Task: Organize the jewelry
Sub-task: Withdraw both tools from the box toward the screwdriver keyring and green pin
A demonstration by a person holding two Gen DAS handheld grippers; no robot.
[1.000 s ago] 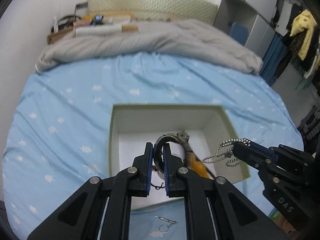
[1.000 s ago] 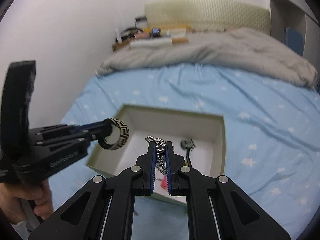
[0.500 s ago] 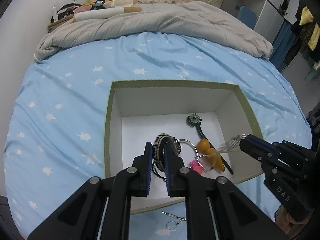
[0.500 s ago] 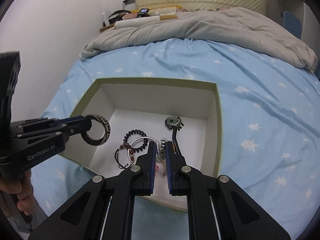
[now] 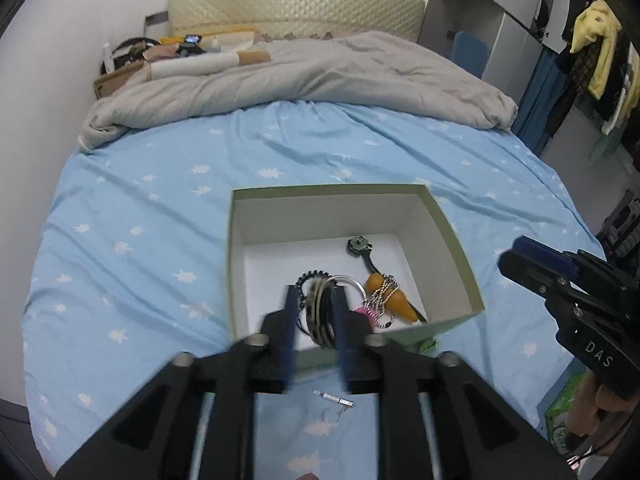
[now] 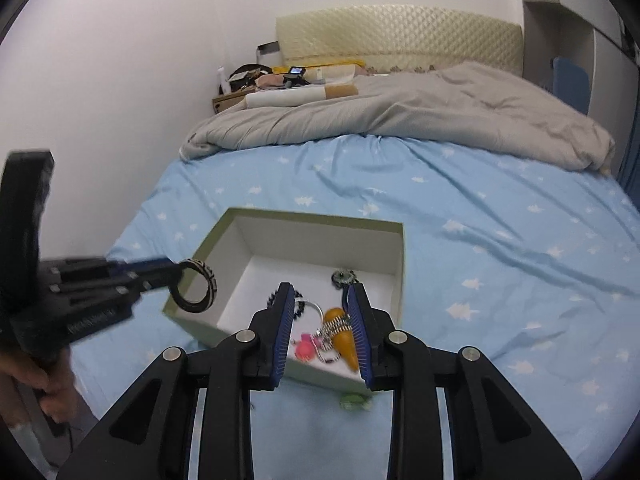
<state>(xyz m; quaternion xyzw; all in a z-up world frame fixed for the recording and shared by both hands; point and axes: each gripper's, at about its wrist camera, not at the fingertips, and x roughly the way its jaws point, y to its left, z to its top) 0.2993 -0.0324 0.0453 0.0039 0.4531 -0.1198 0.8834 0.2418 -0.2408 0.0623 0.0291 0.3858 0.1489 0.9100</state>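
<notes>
An open box with white walls and a green rim lies on the blue bed sheet. In it lie a bead chain, an orange pendant, a pink charm, a dark beaded bracelet and a silver ring. My left gripper has its jaws parted, with a black-and-white patterned bangle between the tips over the box's near-left corner; whether it still grips the bangle is unclear. My right gripper is open and empty above the box's near edge. The chain lies in the box below it.
A small metal key-ring tool lies on the sheet in front of the box. A green object sits by the box's near wall. A grey duvet and clutter lie at the bed's head. Wardrobes and hanging clothes stand to the right.
My right gripper opened and dropped the bead chain into the box, then drew back. My left gripper's jaws spread apart around the bangle. Both grippers pulled back and up.
</notes>
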